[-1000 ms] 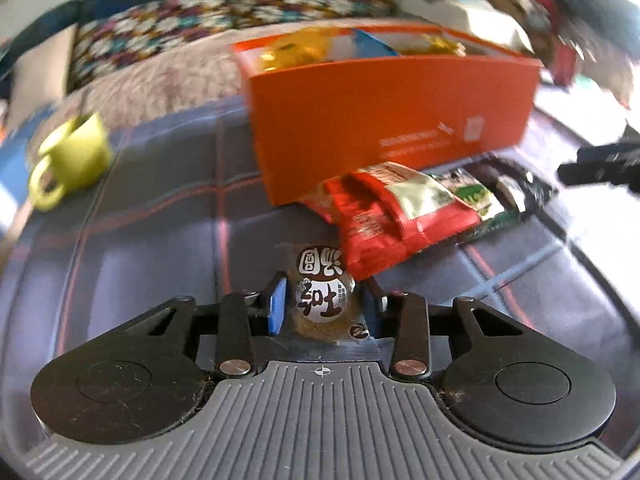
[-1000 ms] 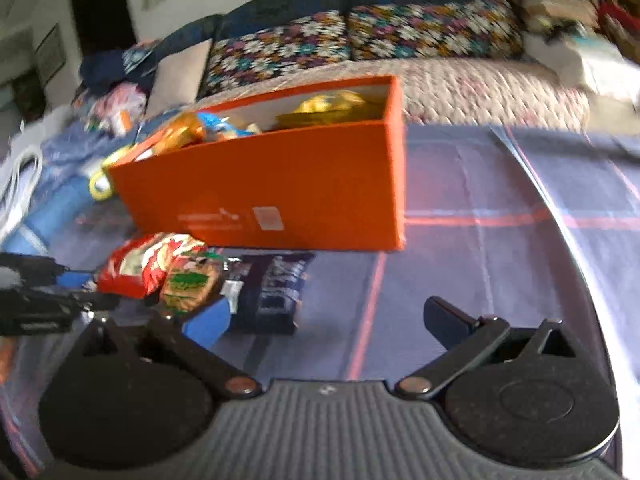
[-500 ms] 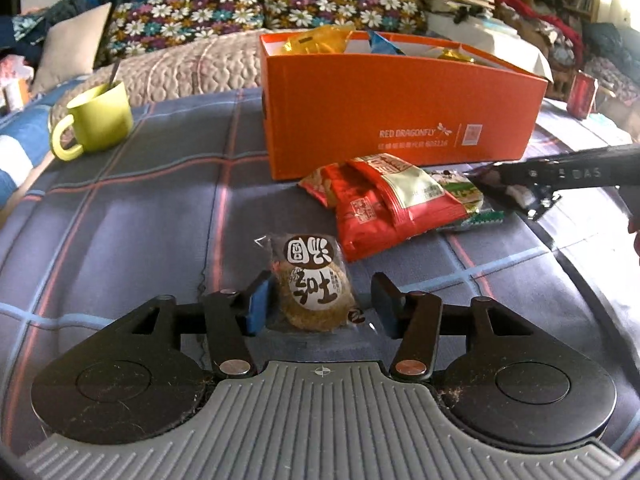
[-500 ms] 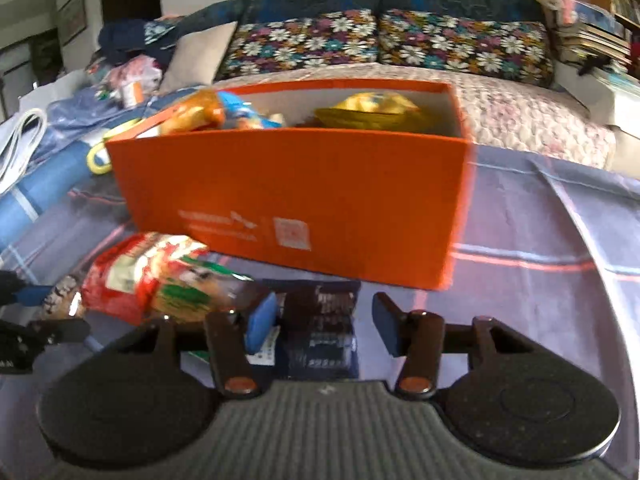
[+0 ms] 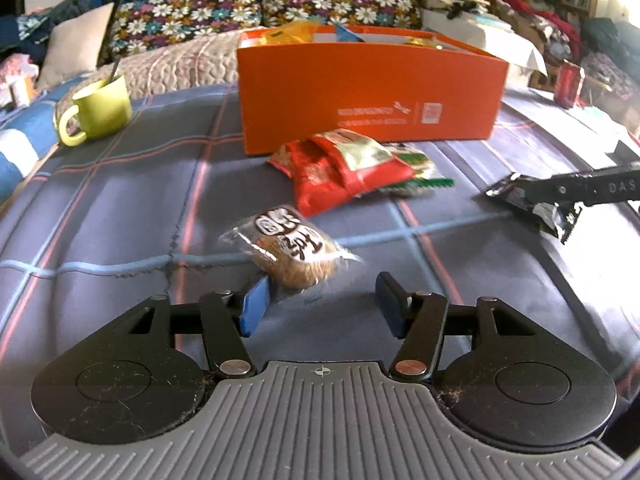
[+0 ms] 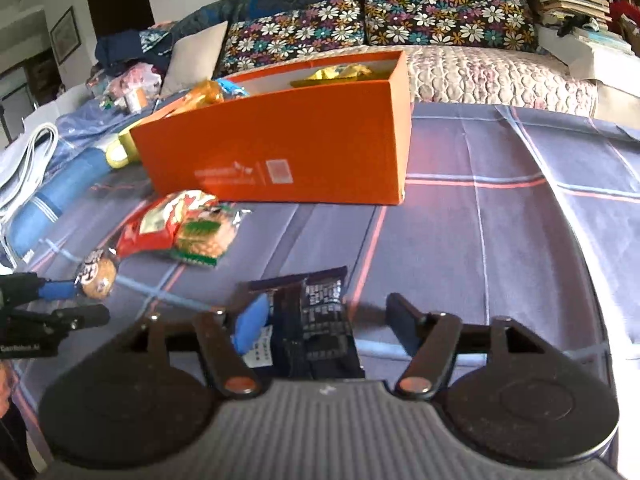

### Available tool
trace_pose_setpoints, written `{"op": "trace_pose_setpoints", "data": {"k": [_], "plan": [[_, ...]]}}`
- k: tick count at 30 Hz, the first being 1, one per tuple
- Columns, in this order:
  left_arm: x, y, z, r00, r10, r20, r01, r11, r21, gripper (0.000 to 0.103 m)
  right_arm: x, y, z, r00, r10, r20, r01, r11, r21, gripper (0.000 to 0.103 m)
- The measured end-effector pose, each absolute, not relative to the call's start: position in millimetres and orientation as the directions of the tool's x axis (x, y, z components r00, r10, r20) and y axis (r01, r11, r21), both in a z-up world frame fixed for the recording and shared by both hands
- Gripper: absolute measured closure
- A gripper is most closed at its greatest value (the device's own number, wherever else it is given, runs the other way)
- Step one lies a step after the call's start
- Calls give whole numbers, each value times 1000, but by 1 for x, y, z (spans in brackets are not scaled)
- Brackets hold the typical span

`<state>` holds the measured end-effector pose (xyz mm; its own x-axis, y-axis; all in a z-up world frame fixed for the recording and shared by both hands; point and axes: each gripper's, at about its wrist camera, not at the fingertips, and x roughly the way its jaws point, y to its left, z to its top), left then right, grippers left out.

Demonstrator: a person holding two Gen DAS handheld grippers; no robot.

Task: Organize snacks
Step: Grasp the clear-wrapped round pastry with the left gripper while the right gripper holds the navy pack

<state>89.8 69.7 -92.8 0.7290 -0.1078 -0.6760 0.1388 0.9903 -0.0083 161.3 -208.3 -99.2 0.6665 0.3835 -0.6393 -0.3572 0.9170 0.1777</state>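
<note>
An orange box [image 5: 368,92] holding several snacks stands on the checked cloth; it also shows in the right wrist view [image 6: 280,152]. A round brown cookie pack [image 5: 290,254] lies just ahead of my open left gripper [image 5: 320,304], touching its left finger. A red snack bag [image 5: 340,168] and a green packet [image 5: 416,168] lie before the box. My right gripper [image 6: 328,320] is open around a dark packet [image 6: 316,320], which shows in the left wrist view [image 5: 532,204].
A green mug [image 5: 98,110] stands at the left. A red can [image 5: 568,84] stands at the far right. A sofa with flowered cushions [image 6: 360,28] runs behind the table. A blue roll [image 6: 60,196] lies at the left edge.
My left gripper opened wider and pulled back; the cookie pack now lies tilted ahead of it. My right gripper moved back with the dark packet between its fingers, away from the other snacks.
</note>
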Motion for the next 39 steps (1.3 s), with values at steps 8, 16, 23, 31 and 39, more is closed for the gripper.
{"op": "trace_pose_setpoints", "data": {"k": [8, 16, 23, 31, 39], "plan": [[90, 64, -95, 716, -102, -691, 127, 992, -15, 38, 161, -228, -90, 722, 370, -584, -291, 929, 230, 0], [90, 63, -100, 715, -97, -692, 124, 992, -11, 18, 166, -254, -108, 754, 393, -527, -122, 871, 476, 1], [91, 67, -97, 715, -88, -694, 107, 994, -15, 23, 172, -263, -100, 733, 396, -553, -89, 862, 499, 0], [94, 78, -90, 731, -66, -679, 85, 996, -6, 21, 162, -198, -94, 664, 398, -633, -377, 909, 177, 1], [120, 76, -98, 723, -56, -689, 54, 998, -25, 21, 158, -188, -104, 656, 375, -655, -398, 909, 122, 1]]}}
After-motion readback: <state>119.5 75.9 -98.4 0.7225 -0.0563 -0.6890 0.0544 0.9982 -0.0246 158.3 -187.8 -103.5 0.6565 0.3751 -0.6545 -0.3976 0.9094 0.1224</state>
